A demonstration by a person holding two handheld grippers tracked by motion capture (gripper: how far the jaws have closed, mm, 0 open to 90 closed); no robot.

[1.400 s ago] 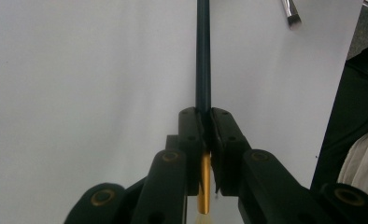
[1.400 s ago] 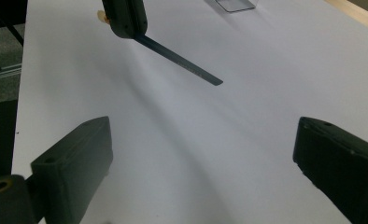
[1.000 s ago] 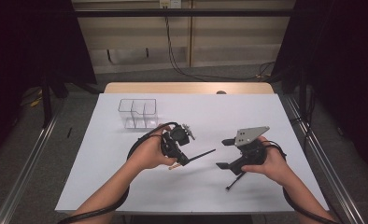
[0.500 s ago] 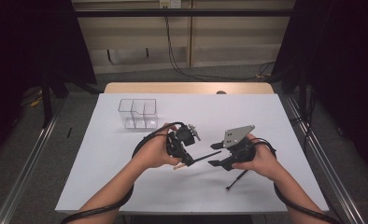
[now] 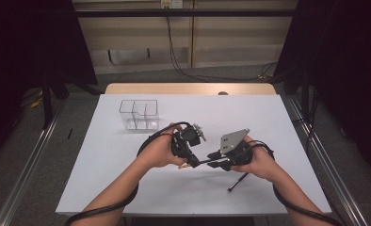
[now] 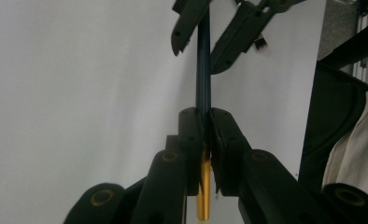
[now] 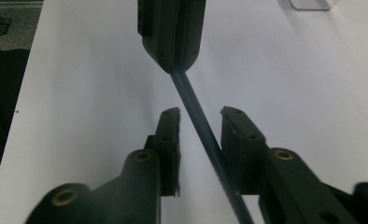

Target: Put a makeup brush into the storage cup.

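In the high view, the left gripper (image 5: 195, 160) and the right gripper (image 5: 216, 157) meet nose to nose over the middle of the white table (image 5: 127, 188), each in a hand with the forearm coming in from the near edge. A thin dark pen (image 5: 207, 162) bridges the short gap between them, and a second dark stick (image 5: 238, 181) lies on the table near the right hand. A clear plastic organizer (image 5: 139, 114) stands well apart toward the far left. In the left gripper view, the left gripper (image 6: 205, 135) is clamped tight on the pen (image 6: 203, 79), whose gold end pokes out behind the pads, while the dark shaft runs forward between the other gripper's jaws. In the right gripper view, the right gripper (image 7: 201, 122) has just been closing; its jaws stand narrow around the pen (image 7: 196, 112), which crosses the gap at a slant, near the right pad, though contact is hard to tell.
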